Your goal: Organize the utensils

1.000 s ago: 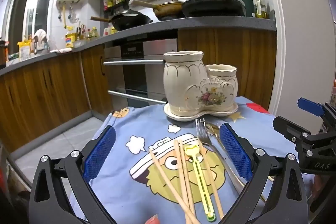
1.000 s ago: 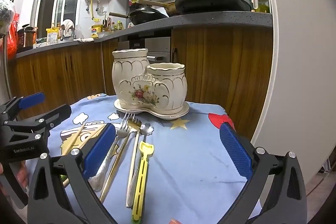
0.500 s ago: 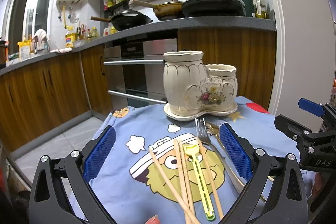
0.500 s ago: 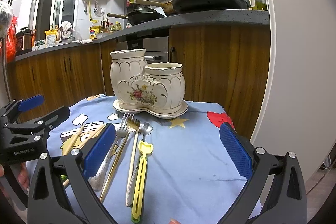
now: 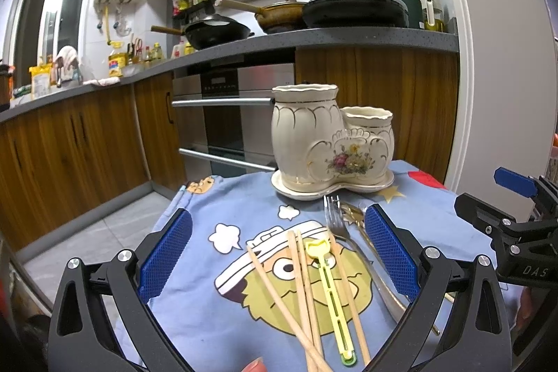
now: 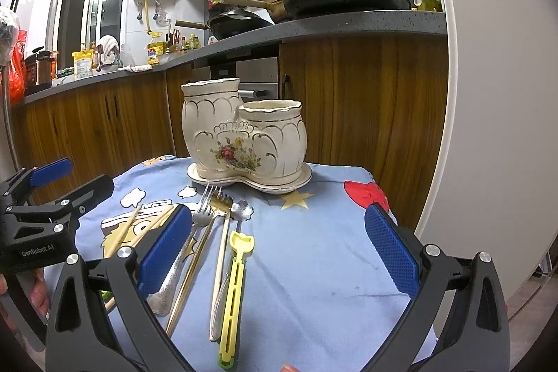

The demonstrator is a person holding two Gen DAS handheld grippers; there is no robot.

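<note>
A cream ceramic double utensil holder (image 5: pixel 331 142) with a flower print stands at the far side of the blue cartoon cloth (image 5: pixel 244 267); it also shows in the right wrist view (image 6: pixel 244 138). Utensils lie in front of it: wooden chopsticks (image 5: pixel 300 281), a yellow-green plastic utensil (image 5: pixel 331 288), a silver fork (image 6: pixel 185 250), a gold fork (image 6: pixel 198 260) and a spoon (image 6: pixel 230 250). My left gripper (image 5: pixel 277 253) is open above the chopsticks. My right gripper (image 6: pixel 277 253) is open above the forks and a second yellow utensil (image 6: pixel 235 285).
Wooden kitchen cabinets (image 5: pixel 87 145) and an oven (image 5: pixel 226 114) stand behind the table. A grey counter (image 5: pixel 314 40) holds pans. A white wall (image 6: pixel 488 128) runs along the right. The cloth's edge drops to the floor (image 5: pixel 87 239) on the left.
The right gripper has drifted slightly closer to the holder. The left gripper has barely moved. Both stay open.
</note>
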